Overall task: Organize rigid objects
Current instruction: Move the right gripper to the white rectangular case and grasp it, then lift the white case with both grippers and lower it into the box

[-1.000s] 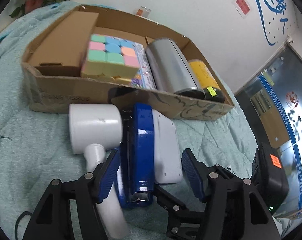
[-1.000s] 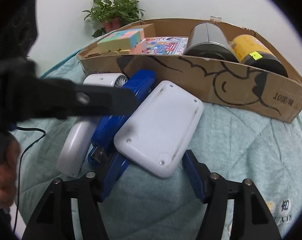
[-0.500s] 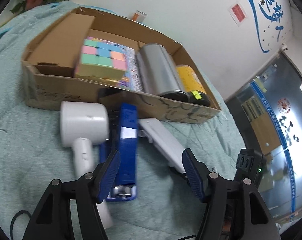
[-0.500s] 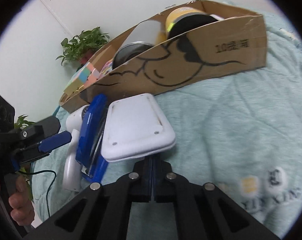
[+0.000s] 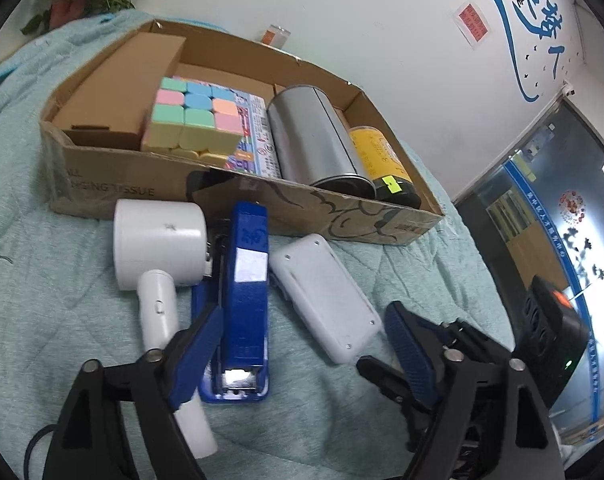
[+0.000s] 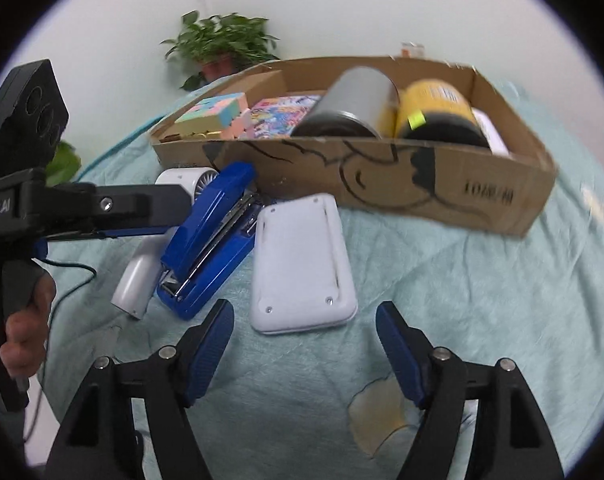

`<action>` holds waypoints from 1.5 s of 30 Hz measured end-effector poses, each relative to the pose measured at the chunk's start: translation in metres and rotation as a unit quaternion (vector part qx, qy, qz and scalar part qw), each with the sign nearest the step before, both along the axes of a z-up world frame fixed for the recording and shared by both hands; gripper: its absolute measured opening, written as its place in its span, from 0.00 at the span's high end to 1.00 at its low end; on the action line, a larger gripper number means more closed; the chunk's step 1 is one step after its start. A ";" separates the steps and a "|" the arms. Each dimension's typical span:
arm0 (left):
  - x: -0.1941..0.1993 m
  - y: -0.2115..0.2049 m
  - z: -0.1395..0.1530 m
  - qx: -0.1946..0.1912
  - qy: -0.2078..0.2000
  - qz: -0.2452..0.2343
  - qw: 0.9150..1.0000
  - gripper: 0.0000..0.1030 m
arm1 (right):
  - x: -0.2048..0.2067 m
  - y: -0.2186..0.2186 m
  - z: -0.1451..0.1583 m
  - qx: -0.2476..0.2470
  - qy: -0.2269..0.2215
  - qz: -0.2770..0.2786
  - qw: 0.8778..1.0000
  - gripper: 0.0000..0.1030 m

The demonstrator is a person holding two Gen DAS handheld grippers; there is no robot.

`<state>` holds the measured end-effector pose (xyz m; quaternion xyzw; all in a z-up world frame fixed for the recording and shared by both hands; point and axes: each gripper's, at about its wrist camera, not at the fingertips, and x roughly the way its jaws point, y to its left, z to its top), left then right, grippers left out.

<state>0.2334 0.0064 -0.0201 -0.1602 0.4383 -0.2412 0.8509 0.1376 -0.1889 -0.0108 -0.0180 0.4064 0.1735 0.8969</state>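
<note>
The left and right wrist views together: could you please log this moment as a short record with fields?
surface: teal quilt
box: cardboard box holding puzzle cube, silver can, yellow can
outside box: white hair dryer, blue stapler, white flat device, side by side on the quilt
left gripper: open, just widened, holding nothing
right gripper: open, just reopened, holding nothing

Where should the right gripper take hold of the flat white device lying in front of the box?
Probably across the white device's two long edges, near its rounded near end, coming from above. It lies flat and clear of the stapler, narrower than the open right gripper.
</note>
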 end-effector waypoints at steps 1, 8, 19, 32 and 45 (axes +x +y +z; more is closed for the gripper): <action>-0.001 0.000 0.000 0.008 -0.007 0.008 1.000 0.09 | 0.006 0.001 -0.001 -0.003 0.002 0.002 1.000 0.29; -0.004 0.003 0.000 0.018 -0.007 0.028 0.999 0.07 | 0.036 0.019 -0.021 -0.005 0.042 0.018 0.999 0.36; -0.009 -0.019 -0.013 -0.073 0.051 -0.051 0.995 0.09 | -0.001 -0.011 -0.018 0.124 0.117 -0.039 0.985 0.37; -0.010 -0.021 -0.026 -0.079 0.088 -0.059 0.991 0.61 | -0.013 -0.008 -0.010 0.207 0.148 -0.040 0.966 0.38; 0.030 0.003 0.050 -0.054 -0.008 -0.048 0.997 0.75 | 0.025 0.031 0.053 0.168 0.032 -0.019 0.985 0.38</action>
